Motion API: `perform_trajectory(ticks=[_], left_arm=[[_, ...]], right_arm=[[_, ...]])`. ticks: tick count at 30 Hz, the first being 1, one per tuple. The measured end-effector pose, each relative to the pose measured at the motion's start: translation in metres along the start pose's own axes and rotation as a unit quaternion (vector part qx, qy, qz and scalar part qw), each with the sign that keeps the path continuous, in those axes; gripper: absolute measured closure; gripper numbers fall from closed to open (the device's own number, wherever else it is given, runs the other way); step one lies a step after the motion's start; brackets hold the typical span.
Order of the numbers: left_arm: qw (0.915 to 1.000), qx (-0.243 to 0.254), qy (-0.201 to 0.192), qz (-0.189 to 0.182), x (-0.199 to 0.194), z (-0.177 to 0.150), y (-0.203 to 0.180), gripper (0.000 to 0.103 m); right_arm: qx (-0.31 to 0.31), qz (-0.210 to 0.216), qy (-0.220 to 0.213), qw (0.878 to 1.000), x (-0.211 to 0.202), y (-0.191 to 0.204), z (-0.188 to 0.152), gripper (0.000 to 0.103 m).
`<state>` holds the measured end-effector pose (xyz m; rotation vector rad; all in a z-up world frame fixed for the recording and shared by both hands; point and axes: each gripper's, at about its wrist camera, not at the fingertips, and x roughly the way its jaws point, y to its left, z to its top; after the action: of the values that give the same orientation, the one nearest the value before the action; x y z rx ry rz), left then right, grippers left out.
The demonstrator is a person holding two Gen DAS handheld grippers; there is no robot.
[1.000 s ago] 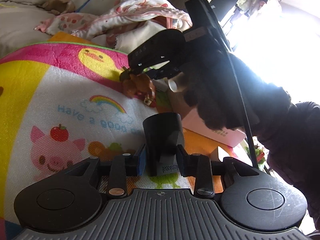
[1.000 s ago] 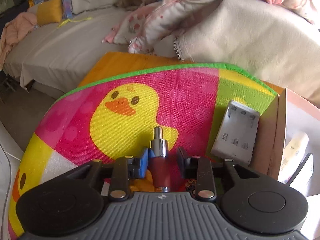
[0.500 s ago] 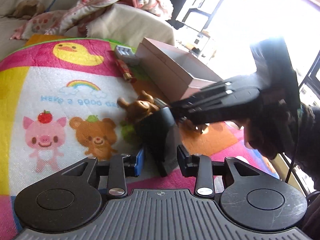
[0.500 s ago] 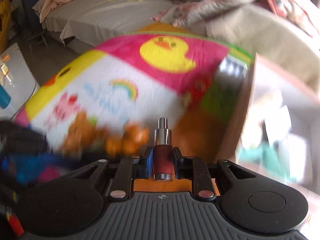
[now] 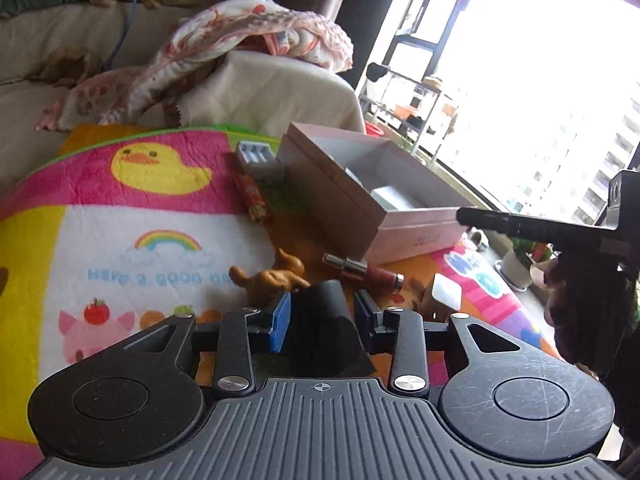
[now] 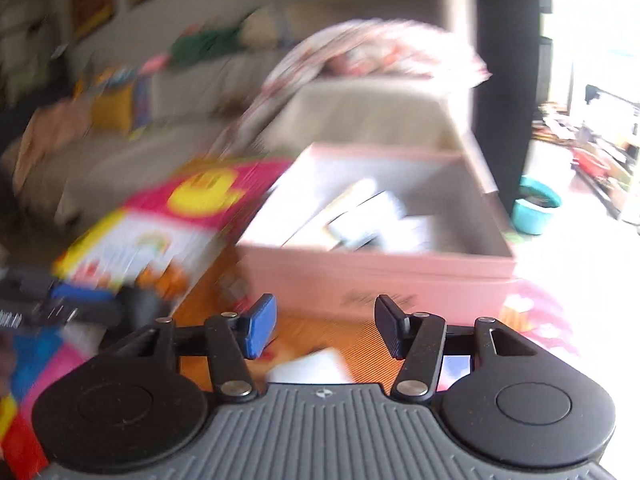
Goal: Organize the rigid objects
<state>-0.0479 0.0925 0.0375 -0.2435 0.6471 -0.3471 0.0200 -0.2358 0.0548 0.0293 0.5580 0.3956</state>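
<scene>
Setting: a living room with a cream sofa and a floral blanket (image 5: 256, 40) is seen behind a cartoon play mat (image 5: 132, 216) spread over an orange worktop (image 5: 316, 240); bright windows fill the right of the frame.
Left tool (image 5: 322, 316): a black cone-shaped cap (image 5: 324, 328) is seen between the pads at lower centre, but a gap shows on its right side, so a firm grip cannot be told; it is probably kept low so the cap can be carried to the box.
Right tool (image 6: 324, 326): the pads are spread wide with nothing between them; the view is motion-blurred. It is aimed at the box front, presumably for a next pick.
Container: a pink box (image 5: 400, 224), lid off, is placed at centre right of the mat, likely as the collecting place; pale, boxy items are lying inside, too blurred to be named.
Loose items: a dark red tube with a metal tip (image 5: 362, 270) and a brown animal figure (image 5: 272, 276) are left just in front of the box; a grey charger (image 5: 260, 160) and a red stick (image 5: 252, 196) are set beside its far left wall.
</scene>
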Motion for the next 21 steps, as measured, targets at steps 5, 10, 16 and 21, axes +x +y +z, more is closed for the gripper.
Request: perform_trajectory(ticks=[5,10,16,21], left_arm=[[0.9994,-0.018,-0.007,0.029,0.005,0.017,0.014,0.065],[0.9989,-0.029,-0.019,0.031,0.005,0.025,0.023,0.065],[0.9990,-0.033,-0.002,0.030,0.017,0.021,0.029,0.065],[0.9992,-0.034,0.006,0.021,0.025,0.020,0.028,0.065]], right_arm=[[0.130,-0.078,-0.045,0.987,0.028,-0.068,0.012,0.029],[0.203,-0.020,0.000,0.979,0.064,-0.072,0.001,0.026],[0.173,0.005,0.006,0.985,0.070,-0.039,0.003,0.022],[0.152,0.011,0.005,0.988,0.069,-0.035,0.010,0.022]])
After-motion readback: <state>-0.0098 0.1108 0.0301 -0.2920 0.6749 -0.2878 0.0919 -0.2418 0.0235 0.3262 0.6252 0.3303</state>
